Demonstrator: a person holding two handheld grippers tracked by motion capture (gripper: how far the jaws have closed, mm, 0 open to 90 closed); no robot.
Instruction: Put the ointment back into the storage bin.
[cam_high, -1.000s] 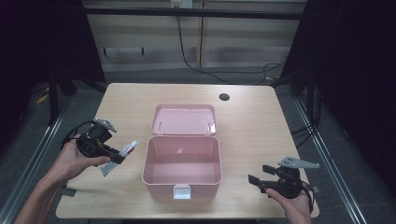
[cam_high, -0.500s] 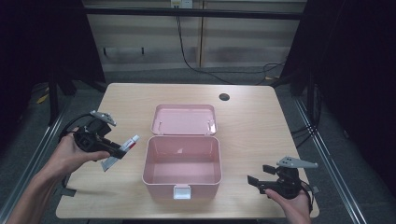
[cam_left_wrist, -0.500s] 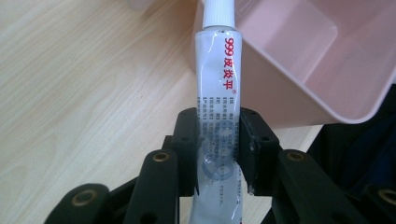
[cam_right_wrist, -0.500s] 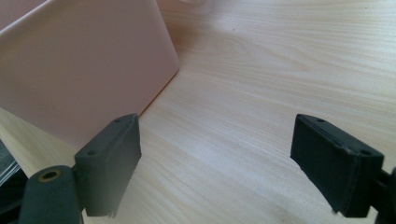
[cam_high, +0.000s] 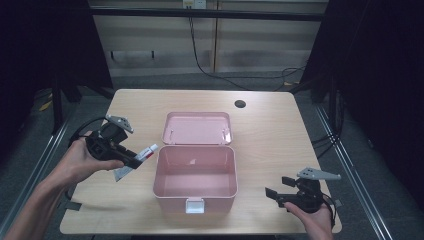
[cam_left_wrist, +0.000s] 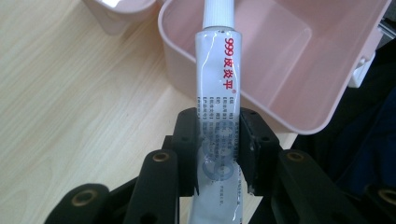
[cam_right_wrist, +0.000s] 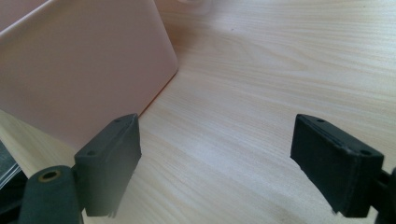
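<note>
Pointing cap-first toward pink box (cam_high: 196, 176), white tube (cam_high: 136, 160), long axis tilted, left gripper (cam_high: 131, 161) clamped.

In the left gripper view the cap of the tube (cam_left_wrist: 218, 88) is cut off at twelve o'clock, its tail is hidden between the jaws, and its small print cannot be read.
</note>
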